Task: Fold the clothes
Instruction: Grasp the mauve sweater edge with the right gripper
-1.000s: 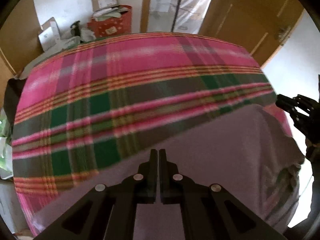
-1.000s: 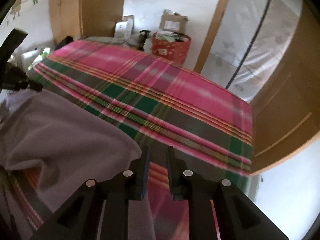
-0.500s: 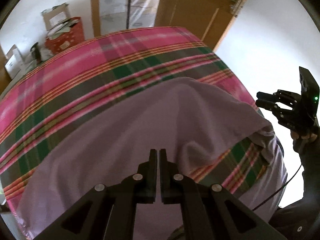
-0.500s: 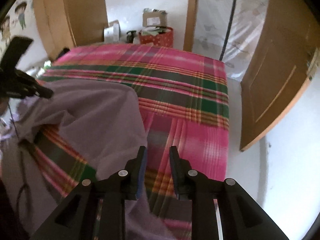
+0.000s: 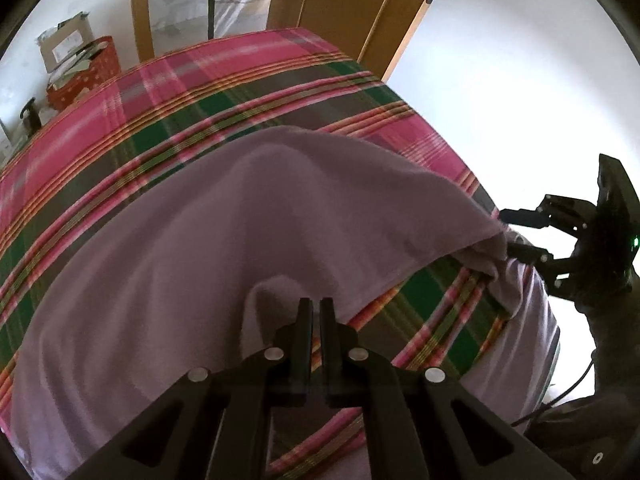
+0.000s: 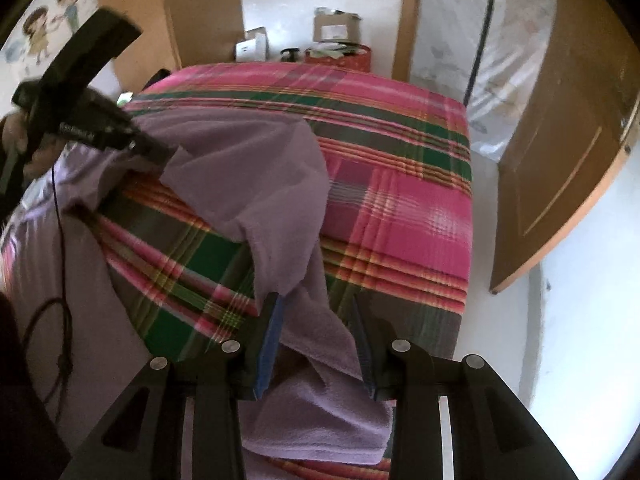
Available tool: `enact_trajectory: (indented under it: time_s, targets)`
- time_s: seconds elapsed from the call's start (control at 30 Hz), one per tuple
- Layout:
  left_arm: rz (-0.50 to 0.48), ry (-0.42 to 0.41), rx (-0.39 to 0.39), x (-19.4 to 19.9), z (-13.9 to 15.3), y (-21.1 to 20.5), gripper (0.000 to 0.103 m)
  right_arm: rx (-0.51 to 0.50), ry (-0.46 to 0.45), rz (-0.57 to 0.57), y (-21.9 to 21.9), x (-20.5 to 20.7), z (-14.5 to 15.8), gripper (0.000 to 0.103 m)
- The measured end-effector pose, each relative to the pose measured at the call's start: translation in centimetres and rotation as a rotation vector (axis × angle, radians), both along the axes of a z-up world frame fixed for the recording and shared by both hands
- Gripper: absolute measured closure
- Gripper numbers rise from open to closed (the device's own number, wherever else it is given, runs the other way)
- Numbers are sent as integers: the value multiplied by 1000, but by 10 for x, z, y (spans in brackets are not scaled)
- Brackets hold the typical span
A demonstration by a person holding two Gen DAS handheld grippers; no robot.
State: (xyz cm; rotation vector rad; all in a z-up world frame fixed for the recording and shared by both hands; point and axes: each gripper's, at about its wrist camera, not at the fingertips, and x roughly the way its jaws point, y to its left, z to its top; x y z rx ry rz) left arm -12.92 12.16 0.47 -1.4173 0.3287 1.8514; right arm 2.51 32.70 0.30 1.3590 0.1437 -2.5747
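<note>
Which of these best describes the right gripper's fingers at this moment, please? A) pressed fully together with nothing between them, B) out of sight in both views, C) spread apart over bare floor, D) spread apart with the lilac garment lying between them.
D: in the right wrist view the right gripper has its two fingers clearly parted, and a fold of the lilac garment runs through the gap over the plaid bedspread.

Bed (image 5: 248, 68) w/ pink-green plaid cover; lilac garment (image 5: 224, 240) lies across its near end, just ahead of left gripper (image 5: 316, 308), one edge hanging off.
</note>
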Motion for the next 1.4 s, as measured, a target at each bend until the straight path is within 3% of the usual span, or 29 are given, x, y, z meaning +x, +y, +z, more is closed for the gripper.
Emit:
enact_trajectory:
  time_s: [0.27,0.53,0.67,0.87,1.0,1.07,1.17,1.23,1.33,1.4]
  targets:
    - [-13,26,-16,5,0,14,99,4,-3,15,2,12,-7,67]
    - [-128,58,-30,30,4,66,99,-13,-2,-49,15,28,-12,67]
    - [-182,28,36,41,3,89,98,-21,3,-66,17,31,-15,67]
    - [-259,164,18,64,-4,114,98,-52,9,-87,20,33,-19,67]
    - [-309,293,-61,78,-15,126,98,-75,17,-91,21,35,-20,67]
    - [-281,331,-51,78,-15,125,98,-79,21,-92,21,36,-20,67]
    - [-230,329,-7,71,-15,121,98,-94,24,-90,21,37,-22,62]
    - [-214,314,-3,67,-18,121,98,-105,26,-82,20,37,-22,52]
    - [-232,358,24,73,-15,115,98,-111,28,-75,17,37,-23,52]
    - [-247,343,84,75,-14,106,91,-115,35,-77,17,38,-22,52]
